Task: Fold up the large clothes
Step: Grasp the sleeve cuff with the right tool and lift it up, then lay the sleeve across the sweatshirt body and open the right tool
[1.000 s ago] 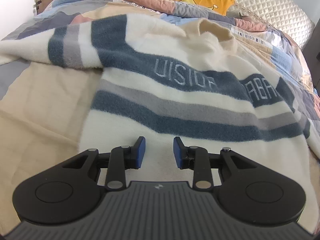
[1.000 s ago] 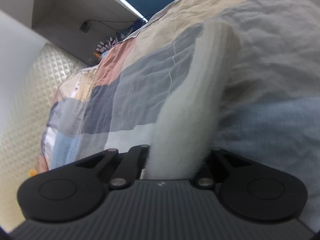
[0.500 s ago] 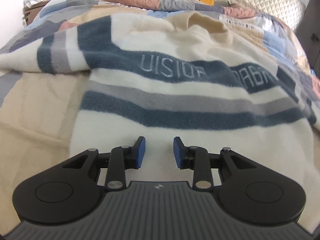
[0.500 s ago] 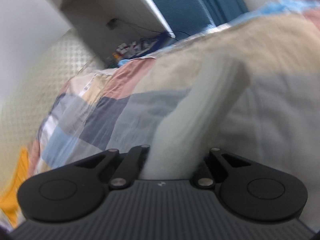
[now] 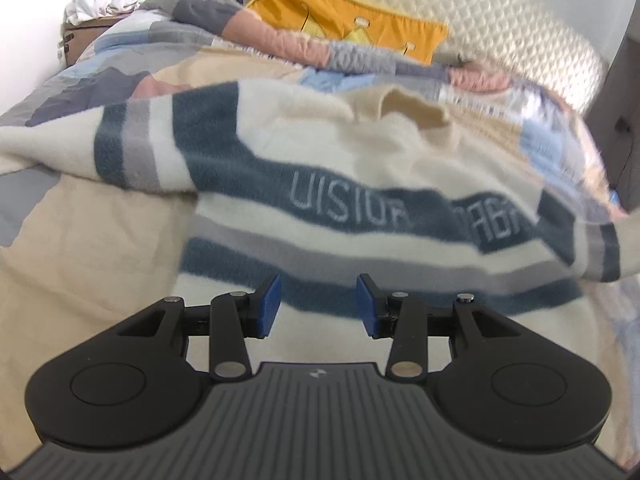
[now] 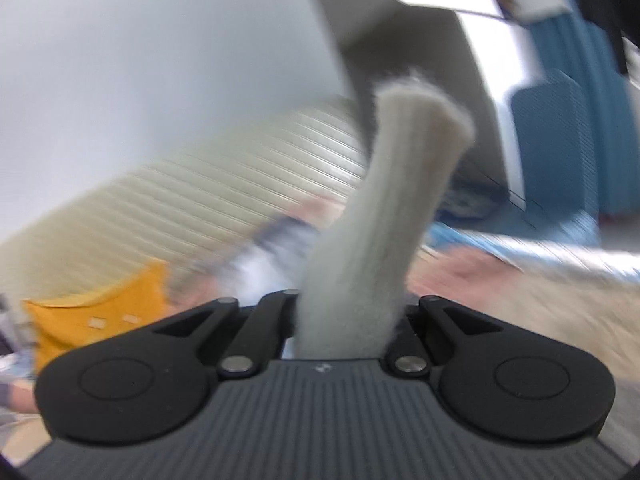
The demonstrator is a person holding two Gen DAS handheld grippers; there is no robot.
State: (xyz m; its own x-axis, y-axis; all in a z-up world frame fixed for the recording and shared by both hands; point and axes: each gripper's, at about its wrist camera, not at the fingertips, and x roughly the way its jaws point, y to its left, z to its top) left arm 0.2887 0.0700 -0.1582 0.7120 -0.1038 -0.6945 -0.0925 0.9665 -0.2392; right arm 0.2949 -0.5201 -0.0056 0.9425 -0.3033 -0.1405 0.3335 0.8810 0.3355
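one soft, floppy cream fleece sweater with blue-grey stripes (image 5: 360, 184) is clenched at its three o'clock sleeve by the right gripper (image 6: 344, 320); the left gripper (image 5: 318, 304) is opening, empty.

The left wrist view looked down the bed toward the yellow pillow (image 5: 352, 24) from close above. The right wrist view faced nearly level, sharing that pillow (image 6: 100, 320).

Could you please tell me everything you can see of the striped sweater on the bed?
The sweater is fuzzy cream knit with dark blue and grey stripes and pale lettering on one blue band. It lies spread front-up on the patchwork quilt, one sleeve stretched left. The right gripper is shut on a cream end, lifting it.
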